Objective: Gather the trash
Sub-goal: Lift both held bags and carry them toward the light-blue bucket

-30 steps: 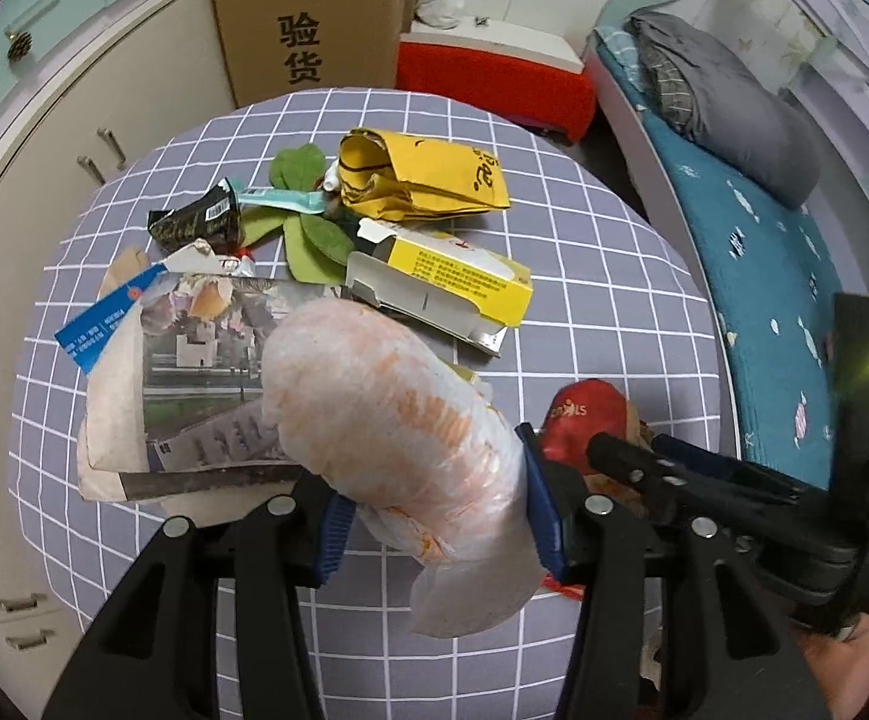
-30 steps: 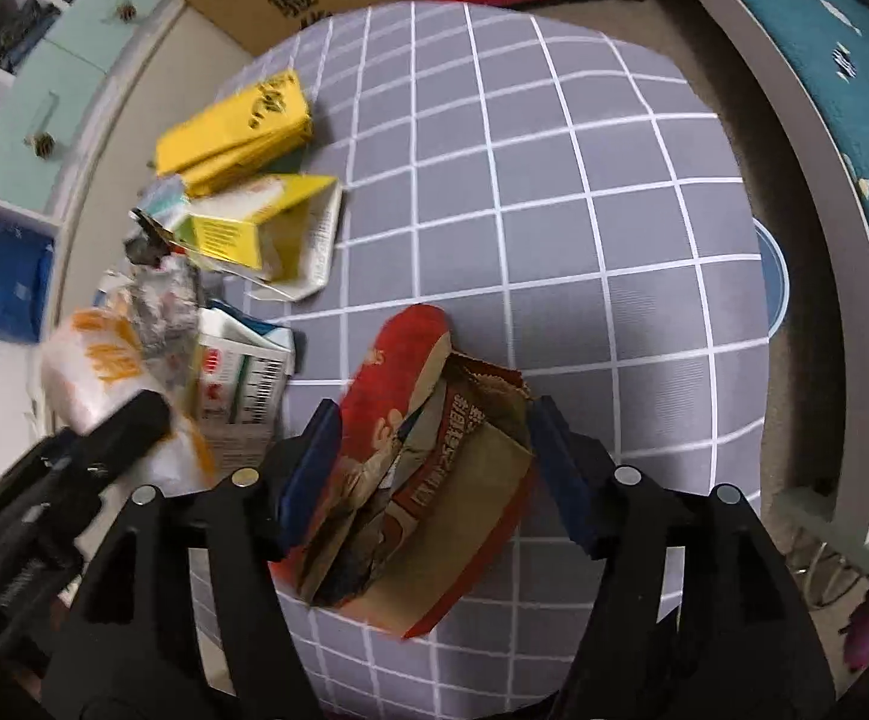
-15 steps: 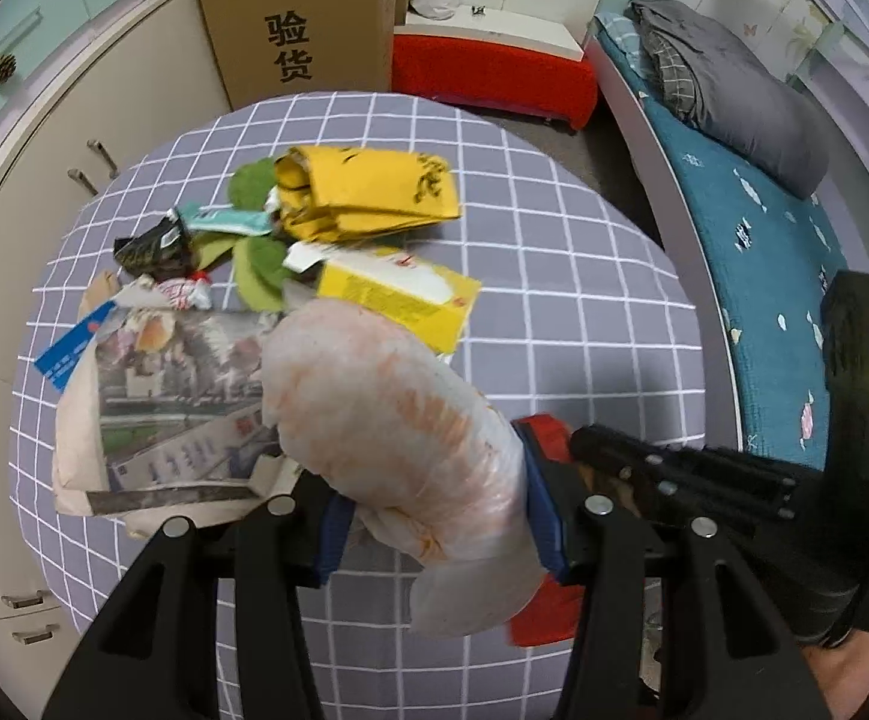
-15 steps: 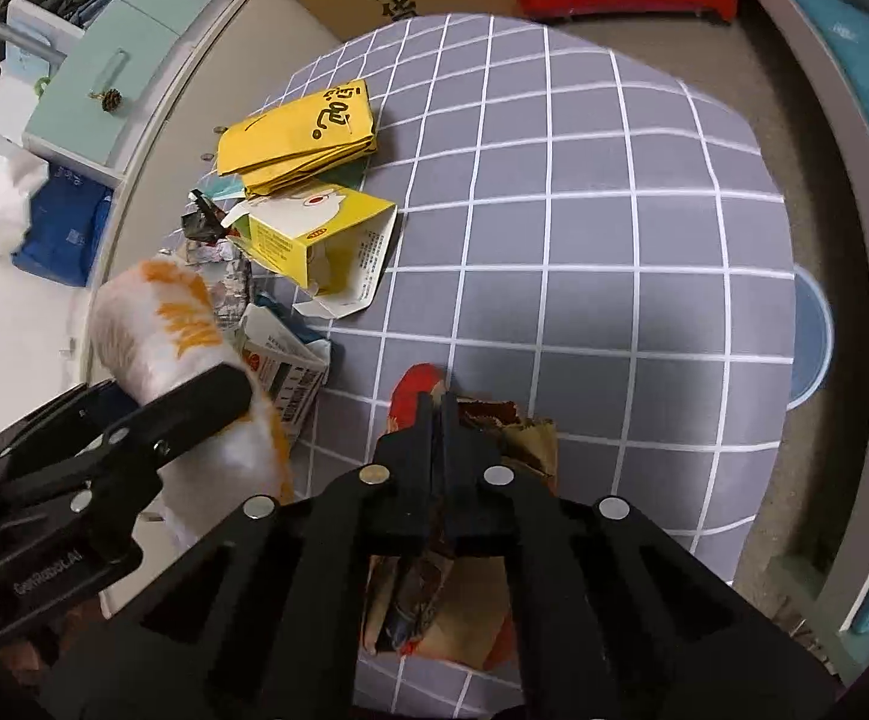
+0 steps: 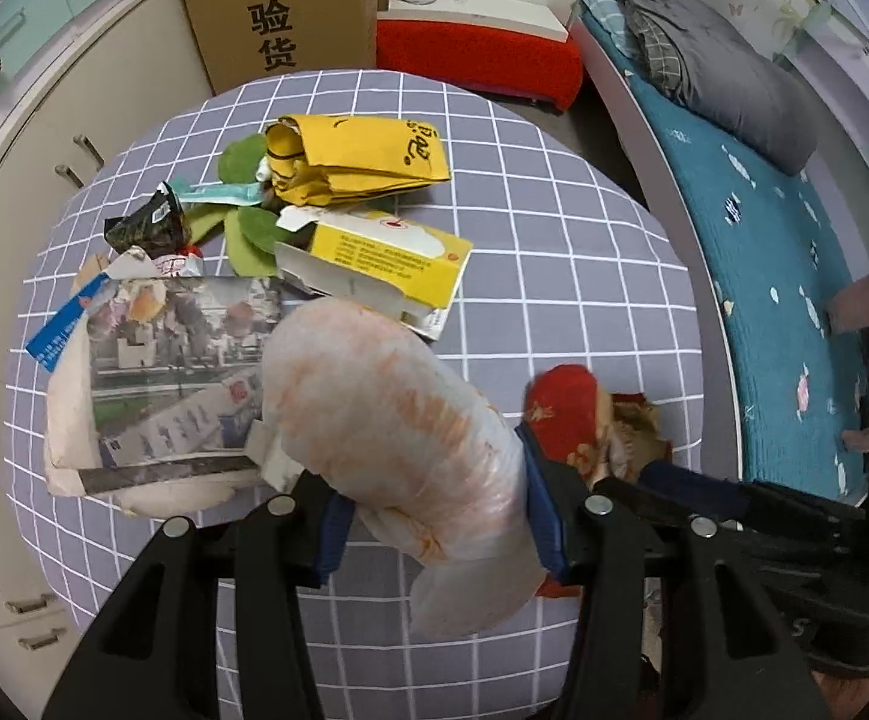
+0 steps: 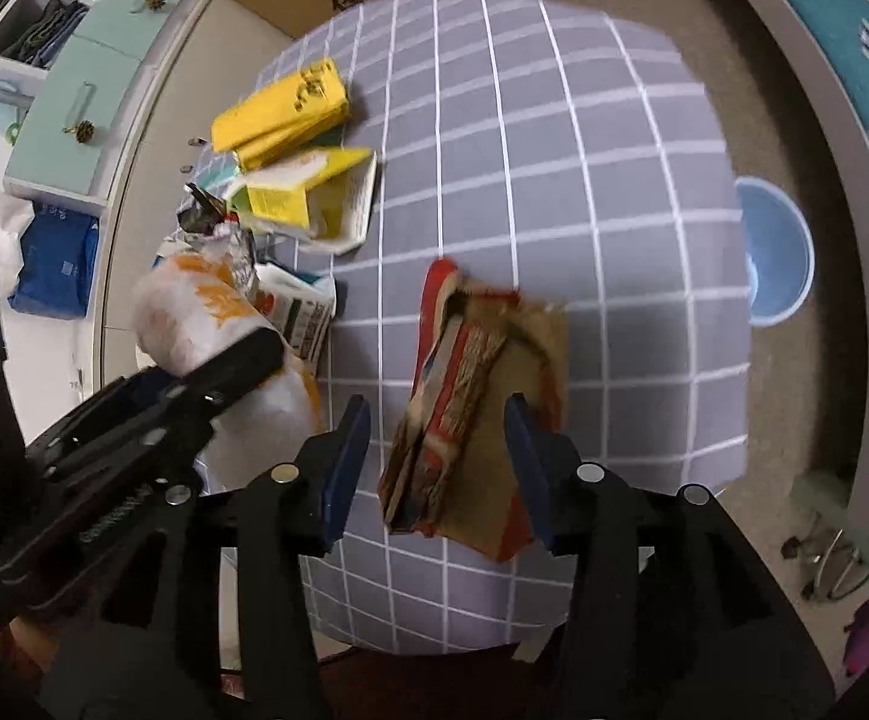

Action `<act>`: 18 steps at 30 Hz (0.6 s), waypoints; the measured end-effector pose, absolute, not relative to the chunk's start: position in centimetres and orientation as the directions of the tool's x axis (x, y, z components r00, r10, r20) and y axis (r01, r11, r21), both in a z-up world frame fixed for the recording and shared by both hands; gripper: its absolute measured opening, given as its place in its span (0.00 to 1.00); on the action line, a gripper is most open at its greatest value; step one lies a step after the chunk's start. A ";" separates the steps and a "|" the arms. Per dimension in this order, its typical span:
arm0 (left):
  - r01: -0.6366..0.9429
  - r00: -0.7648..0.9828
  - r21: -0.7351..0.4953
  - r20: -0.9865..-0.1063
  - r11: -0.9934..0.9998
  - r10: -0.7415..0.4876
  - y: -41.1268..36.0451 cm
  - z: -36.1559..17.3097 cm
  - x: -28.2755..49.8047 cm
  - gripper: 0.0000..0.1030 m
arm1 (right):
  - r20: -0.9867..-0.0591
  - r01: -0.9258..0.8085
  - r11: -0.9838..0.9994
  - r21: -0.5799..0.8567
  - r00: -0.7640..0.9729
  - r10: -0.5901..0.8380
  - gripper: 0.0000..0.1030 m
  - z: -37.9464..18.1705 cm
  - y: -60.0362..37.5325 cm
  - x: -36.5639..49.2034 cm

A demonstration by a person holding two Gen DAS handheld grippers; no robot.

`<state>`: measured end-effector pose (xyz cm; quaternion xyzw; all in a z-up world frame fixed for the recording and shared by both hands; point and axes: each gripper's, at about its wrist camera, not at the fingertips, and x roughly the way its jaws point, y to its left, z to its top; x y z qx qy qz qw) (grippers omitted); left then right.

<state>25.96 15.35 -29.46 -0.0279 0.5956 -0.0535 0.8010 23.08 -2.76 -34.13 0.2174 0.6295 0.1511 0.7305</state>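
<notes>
Crumpled red snack bag (image 6: 470,396) between the opening jaws of the right gripper (image 6: 437,456).
Neither pad touches it; left gripper (image 5: 434,531) clamps a white-orange plastic bag (image 5: 386,420) above the worktop (image 5: 554,240).

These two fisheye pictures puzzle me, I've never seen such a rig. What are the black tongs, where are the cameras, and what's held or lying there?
No robot: a person holds a two-finger gripper in each hand, each with a camera looking along its fingers. The left wrist view shows the left gripper clamped on a white-and-orange plastic bag. In the right wrist view the right gripper is opening around a crumpled red-and-brown wrapper. On the grey checked table lie a yellow bag, a yellow carton and a newspaper.
</notes>
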 end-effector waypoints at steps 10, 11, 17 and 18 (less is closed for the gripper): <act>0.111 0.291 -0.102 -0.948 0.989 -0.130 14.8 -28.5 25.6 0.48 | -0.843 0.027 0.860 0.509 0.219 0.492 0.20 -33.9 -3.0 23.4; 0.120 0.294 -0.105 -0.946 0.987 -0.136 14.4 -28.2 25.7 0.48 | -0.837 0.024 0.858 0.513 0.236 0.494 0.20 -33.4 -3.4 23.4; 0.186 0.331 -0.142 -0.922 0.972 -0.198 9.4 -25.6 27.5 0.48 | -0.814 0.028 0.867 0.497 0.361 0.455 0.20 -29.2 -9.7 23.5; 0.203 0.344 -0.150 -0.914 0.968 -0.213 8.0 -25.0 28.0 0.48 | -0.813 0.030 0.873 0.487 0.381 0.440 0.20 -28.6 -10.6 23.6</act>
